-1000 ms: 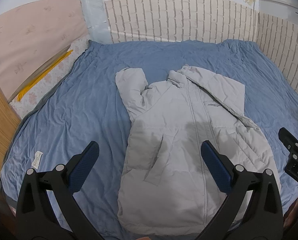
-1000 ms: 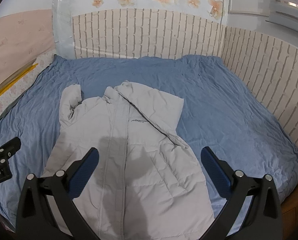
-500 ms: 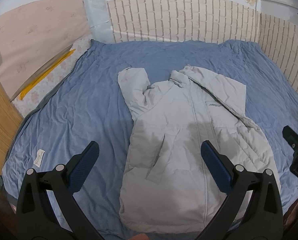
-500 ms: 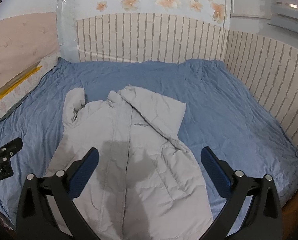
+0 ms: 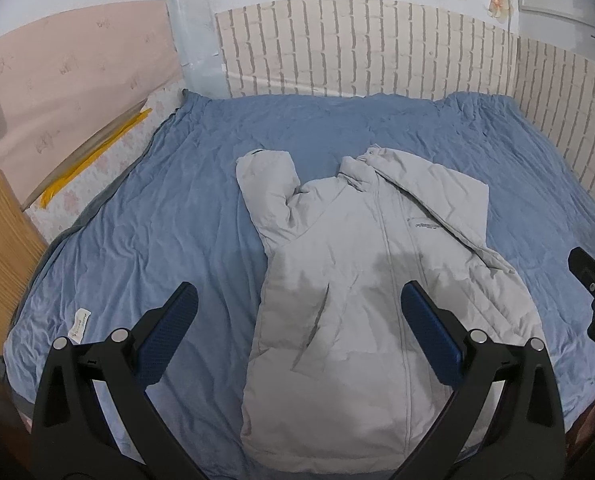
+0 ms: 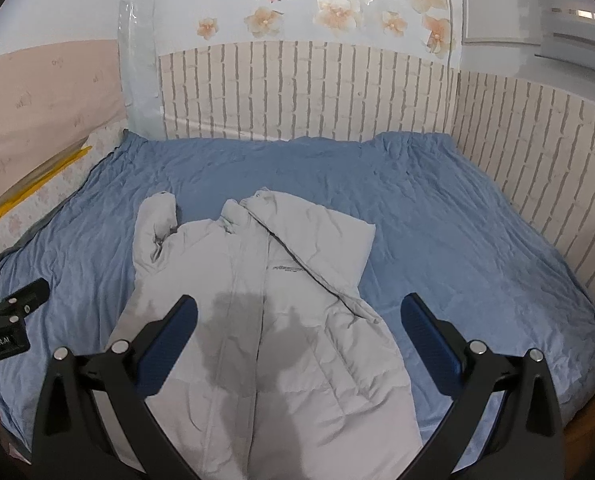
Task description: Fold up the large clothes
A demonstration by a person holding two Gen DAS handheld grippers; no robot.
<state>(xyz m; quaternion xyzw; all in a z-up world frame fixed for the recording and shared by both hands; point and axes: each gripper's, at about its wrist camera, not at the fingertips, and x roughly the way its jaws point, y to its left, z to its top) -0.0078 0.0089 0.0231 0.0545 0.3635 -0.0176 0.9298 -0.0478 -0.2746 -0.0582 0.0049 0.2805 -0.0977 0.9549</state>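
A light grey padded jacket lies front up on the blue bedspread, collar away from me, hem near the front edge. One sleeve is folded across the chest on the right; the other is bent up at the left shoulder. It also shows in the right wrist view. My left gripper is open and empty, held above the lower part of the jacket. My right gripper is open and empty above the jacket's lower right part. Each gripper shows at the edge of the other's view.
Brick-pattern wall panels bound the bed at the back and right. A wooden board stands at the left edge, with a pink panel and a yellow strip beyond it. A small white label lies on the bedspread at left.
Both grippers have drawn back and risen a little, so more of the wall and bed shows. The jacket has not moved. Both grippers stay open.
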